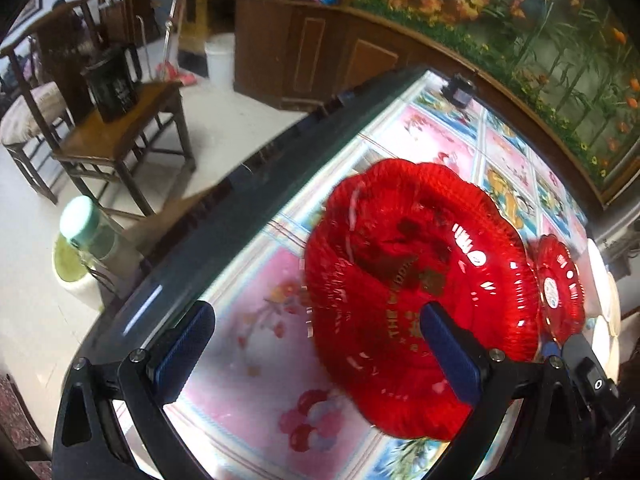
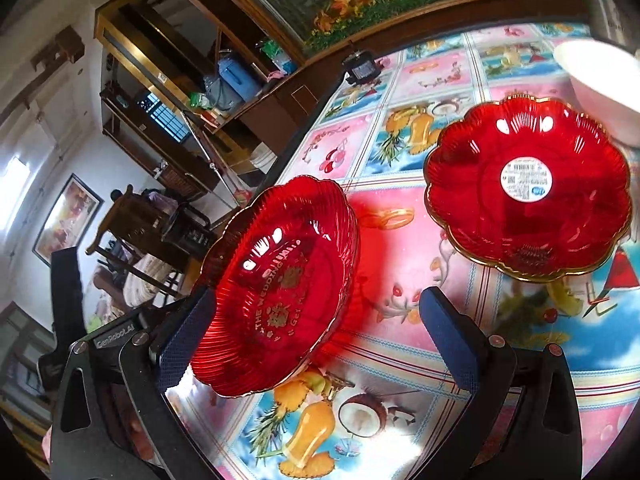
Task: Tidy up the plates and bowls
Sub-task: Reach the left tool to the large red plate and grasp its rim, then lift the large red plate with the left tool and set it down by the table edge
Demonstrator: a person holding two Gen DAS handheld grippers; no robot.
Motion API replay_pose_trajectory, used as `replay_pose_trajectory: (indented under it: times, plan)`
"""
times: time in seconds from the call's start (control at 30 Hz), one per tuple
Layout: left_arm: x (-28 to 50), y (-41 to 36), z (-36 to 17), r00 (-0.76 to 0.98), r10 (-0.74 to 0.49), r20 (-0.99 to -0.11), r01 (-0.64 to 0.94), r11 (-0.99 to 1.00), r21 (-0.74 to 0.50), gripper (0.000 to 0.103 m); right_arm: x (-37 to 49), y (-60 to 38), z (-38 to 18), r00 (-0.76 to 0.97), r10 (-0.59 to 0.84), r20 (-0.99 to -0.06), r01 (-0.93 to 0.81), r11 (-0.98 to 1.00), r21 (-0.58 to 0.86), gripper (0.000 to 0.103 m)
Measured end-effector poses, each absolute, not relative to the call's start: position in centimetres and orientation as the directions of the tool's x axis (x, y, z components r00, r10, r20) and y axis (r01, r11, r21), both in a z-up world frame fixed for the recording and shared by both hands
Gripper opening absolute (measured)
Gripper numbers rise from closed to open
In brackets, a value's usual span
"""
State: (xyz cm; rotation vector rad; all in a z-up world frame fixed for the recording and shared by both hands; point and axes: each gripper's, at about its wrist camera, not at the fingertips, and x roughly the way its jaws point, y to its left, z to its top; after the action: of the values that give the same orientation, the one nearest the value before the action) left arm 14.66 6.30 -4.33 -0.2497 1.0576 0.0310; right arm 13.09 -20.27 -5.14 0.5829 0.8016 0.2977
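Left wrist view: the left hand-held gripper [image 1: 316,354] gapes wide, holding nothing; the lettered red plate [image 1: 412,292] lies blurred near the bench [image 1: 224,240] edge, partly behind one finger.

Right wrist view: the right hand-held gripper [image 2: 316,336] is spread wide and empty. This plate [image 2: 276,284] looks tilted, the stickered red plate [image 2: 528,188] well apart, a white bowl [image 2: 604,80] beyond.

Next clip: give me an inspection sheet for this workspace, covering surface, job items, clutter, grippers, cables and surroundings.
Surface: glass-topped table over a fruit-print cloth.
Job's things: red scalloped glass plate with gold lettering, tilted; red scalloped glass plate with round sticker, flat; white bowl at the far edge.
Clutter: small dark device at the table's far end.
Grippers: left gripper open; right gripper open; whether either touches the lettered plate is unclear.
Cables: nothing seen.
Surroundings: wooden chair, floral mural.
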Motion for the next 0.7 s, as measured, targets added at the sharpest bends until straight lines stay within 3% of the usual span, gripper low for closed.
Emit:
replay_pose_trajectory:
  times: [0.2, 0.3, 0.37, 0.43, 0.47, 0.53, 0.63, 0.7]
  plan:
    - [15.6, 6.1, -5.7, 0.423, -0.117, -0.899, -0.137, 0.972, -0.191, 0.099, 13.8, -20.3, -6.2, 0.643, 0.497, -0.583, -0.012, 0.768, 0.641, 0.102]
    - [15.7, 5.8, -6.5, 0.394, -0.123, -0.911, -0.132, 0.973, -0.188, 0.081, 14.3, -20.0, -6.9, 0.620, 0.508, -0.598, -0.003, 0.764, 0.645, 0.096]
    - [15.6, 5.9, -6.8, 0.379, -0.143, -0.914, -0.134, 0.969, -0.208, 0.062, 14.6, -19.9, -7.5, 0.602, 0.533, -0.595, -0.004, 0.747, 0.665, 0.084]
    - [15.4, 6.0, -6.6, 0.393, -0.133, -0.910, -0.134, 0.971, -0.199, 0.058, 15.1, -19.7, -8.4, 0.569, 0.562, -0.600, 0.003, 0.729, 0.685, 0.066]
    - [15.4, 6.0, -6.5, 0.395, -0.137, -0.909, -0.133, 0.970, -0.204, 0.050, 15.3, -19.6, -8.8, 0.556, 0.570, -0.605, 0.009, 0.723, 0.690, 0.061]
    - [15.5, 6.1, -6.5, 0.395, -0.152, -0.906, -0.133, 0.966, -0.220, 0.040, 15.6, -19.4, -9.5, 0.530, 0.589, -0.610, 0.018, 0.711, 0.703, 0.038]
    - [15.7, 5.9, -6.4, 0.402, -0.149, -0.904, -0.123, 0.969, -0.214, 0.022, 15.6, -19.1, -9.8, 0.528, 0.587, -0.614, 0.022, 0.713, 0.701, 0.029]
    - [15.5, 5.8, -6.3, 0.413, -0.142, -0.899, -0.118, 0.971, -0.207, 0.021, 15.5, -18.9, -9.6, 0.533, 0.575, -0.621, 0.019, 0.725, 0.688, 0.028]
